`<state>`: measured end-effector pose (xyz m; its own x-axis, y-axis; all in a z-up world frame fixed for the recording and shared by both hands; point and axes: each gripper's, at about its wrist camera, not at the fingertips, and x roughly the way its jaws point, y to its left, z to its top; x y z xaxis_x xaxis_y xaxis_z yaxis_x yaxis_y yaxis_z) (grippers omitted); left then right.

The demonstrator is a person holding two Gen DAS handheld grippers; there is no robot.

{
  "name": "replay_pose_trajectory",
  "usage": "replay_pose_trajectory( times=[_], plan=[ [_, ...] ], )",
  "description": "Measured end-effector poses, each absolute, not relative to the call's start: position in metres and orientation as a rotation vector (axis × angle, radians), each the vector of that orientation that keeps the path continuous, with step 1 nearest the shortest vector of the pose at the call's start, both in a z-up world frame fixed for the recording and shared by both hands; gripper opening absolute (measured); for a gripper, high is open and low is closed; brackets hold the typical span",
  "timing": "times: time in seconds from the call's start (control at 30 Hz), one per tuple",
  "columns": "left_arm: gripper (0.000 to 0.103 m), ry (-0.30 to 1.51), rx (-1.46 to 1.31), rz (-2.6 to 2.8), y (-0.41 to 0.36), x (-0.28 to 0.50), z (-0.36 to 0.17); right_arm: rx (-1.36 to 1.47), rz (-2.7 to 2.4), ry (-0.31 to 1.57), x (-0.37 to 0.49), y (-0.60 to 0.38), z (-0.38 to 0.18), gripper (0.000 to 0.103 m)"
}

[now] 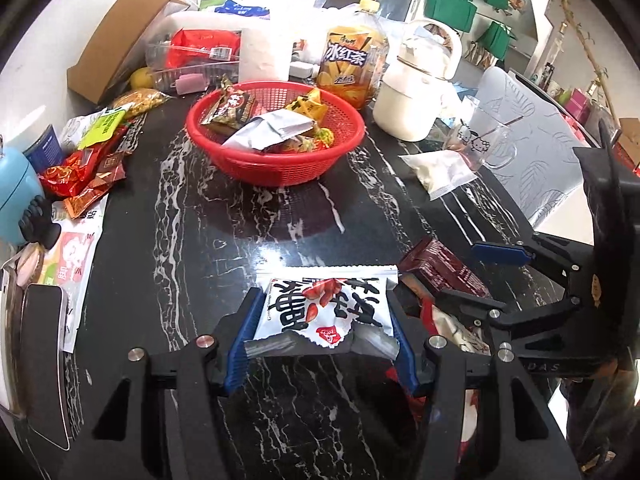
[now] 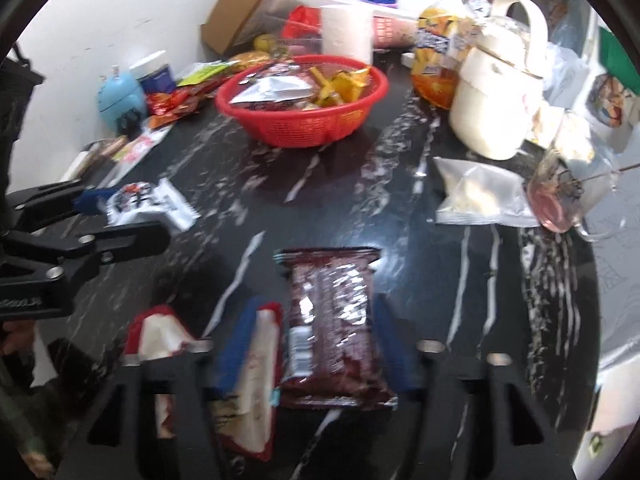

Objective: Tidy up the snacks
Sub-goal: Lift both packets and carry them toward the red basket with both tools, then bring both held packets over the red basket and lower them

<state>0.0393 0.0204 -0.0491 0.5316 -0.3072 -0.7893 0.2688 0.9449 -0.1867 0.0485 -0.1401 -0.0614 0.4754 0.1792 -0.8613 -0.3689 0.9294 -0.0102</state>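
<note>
- Left jaws: we see the left gripper (image 1: pixel 324 320) clamped on a white snack packet (image 1: pixel 326 308), blue pads (image 1: pixel 249 320) pressing both of its side edges.
- White snack packet sits low over the black marble table (image 1: pixel 200 220); from these views we cannot tell if it touches the surface.
- Right jaws: we see the right gripper (image 2: pixel 316 332) with its jaws apart around a dark brown snack packet (image 2: pixel 334 320); the picture is blurred, but gaps show beside the packet, so no grip.
- Brown packet lies on the table, lengthwise between the jaws, with a red-and-white wrapper (image 2: pixel 256 360) just beside it, on the left in that view.
- We see a red basket (image 1: pixel 276 160) farther back in the middle of the table, already holding several snacks, a silver pouch (image 1: pixel 272 130) on top.
- Basket stands well apart from both grippers.
- More loose snack packets (image 1: pixel 88 164) lie piled along the table's left edge, near a blue round object (image 1: pixel 16 188).
- Behind the basket we note an iced tea bottle (image 1: pixel 356 64) and a cream kettle (image 1: pixel 416 88) beside it.
- A clear bag of white powder (image 1: pixel 440 170) lies to the right of the basket, next to a glass mug (image 1: pixel 484 148).
</note>
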Motion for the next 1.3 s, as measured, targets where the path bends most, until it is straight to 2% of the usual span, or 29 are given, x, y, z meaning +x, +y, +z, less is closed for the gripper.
replay_pose_trajectory(
  times=[0.13, 0.2, 0.23, 0.27, 0.43, 0.73, 1.3],
  plan=[
    [0.057, 0.973, -0.044, -0.343, 0.02, 0.044, -0.056, -0.191, 0.327, 1.082, 0.057, -0.144, -0.074, 0.07],
    [0.057, 0.987, -0.043, -0.345, 0.02, 0.046, -0.06, -0.182, 0.331, 1.11, 0.059, -0.144, -0.082, 0.064],
    [0.057, 0.991, -0.043, -0.345, 0.02, 0.047, -0.061, -0.188, 0.322, 1.094, 0.058, -0.144, -0.082, 0.055],
    [0.057, 0.996, -0.043, -0.343, 0.019, 0.048, -0.063, -0.203, 0.317, 1.077, 0.058, -0.143, -0.082, 0.05],
    [0.057, 1.011, -0.054, -0.335, 0.02, 0.054, -0.068, -0.179, 0.336, 1.039, 0.056, -0.145, -0.081, 0.045],
    [0.057, 1.003, -0.058, -0.333, 0.018, 0.061, -0.066, -0.108, 0.409, 0.991, 0.061, -0.148, -0.066, 0.044],
    [0.057, 0.794, -0.074, -0.343, 0.029, 0.09, 0.003, -0.107, 0.463, 0.77, 0.091, -0.141, 0.011, 0.044]
  ],
)
